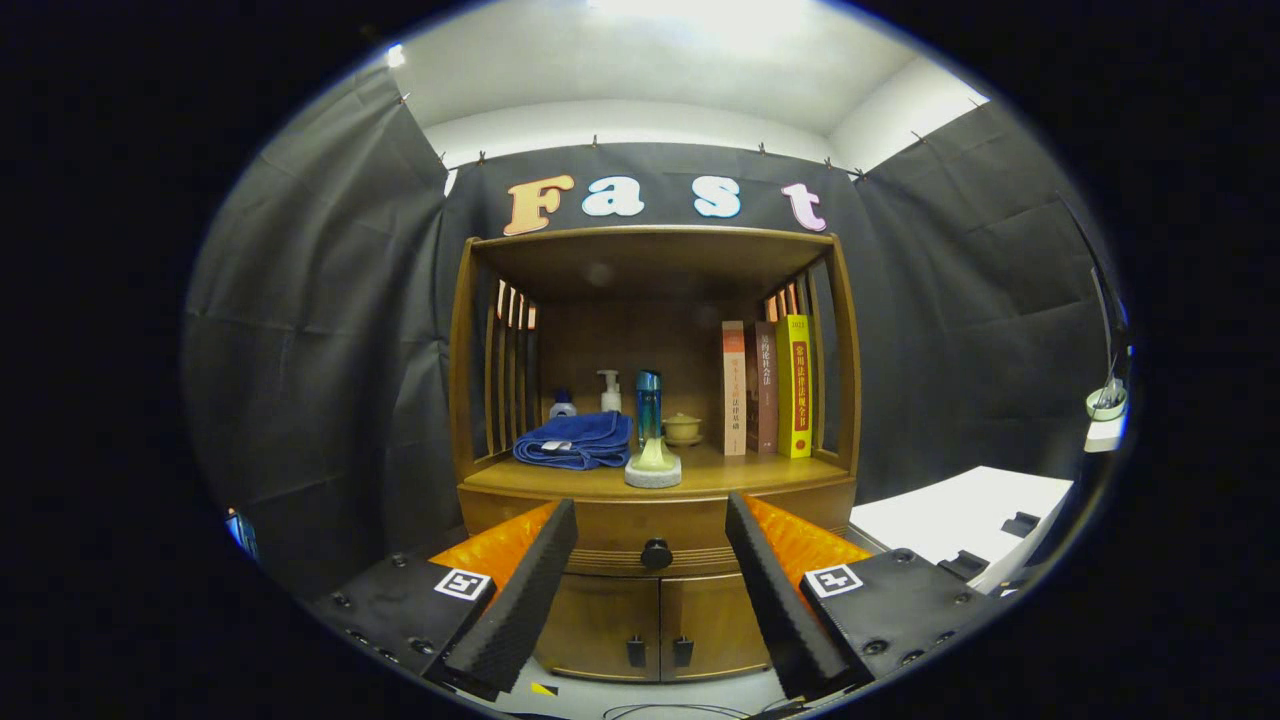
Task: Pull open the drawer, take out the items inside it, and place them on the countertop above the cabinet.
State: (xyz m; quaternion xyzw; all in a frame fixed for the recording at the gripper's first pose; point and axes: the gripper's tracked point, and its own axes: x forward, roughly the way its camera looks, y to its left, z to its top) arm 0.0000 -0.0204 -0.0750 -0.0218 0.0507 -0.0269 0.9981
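1. Our gripper [650, 520] is released, fingers spread wide and empty.
2. We face a wooden cabinet [655, 610] against black cloth; its countertop [760, 472] carries a blue towel [575, 440], bottles and three books [765, 388].
3. The shut drawer [655, 525] with its round knob [656, 553] sits between our fingers, beyond them.
4. We cannot make out the book spines' writing.

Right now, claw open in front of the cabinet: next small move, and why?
Probably ease the claw straight forward until its fingers flank the round drawer knob, then close. The drawer looks fully shut, the knob sits centred in the open gap but beyond the fingertips, and nothing lies between. The folded blue towel and other things already on the countertop are not in the way.
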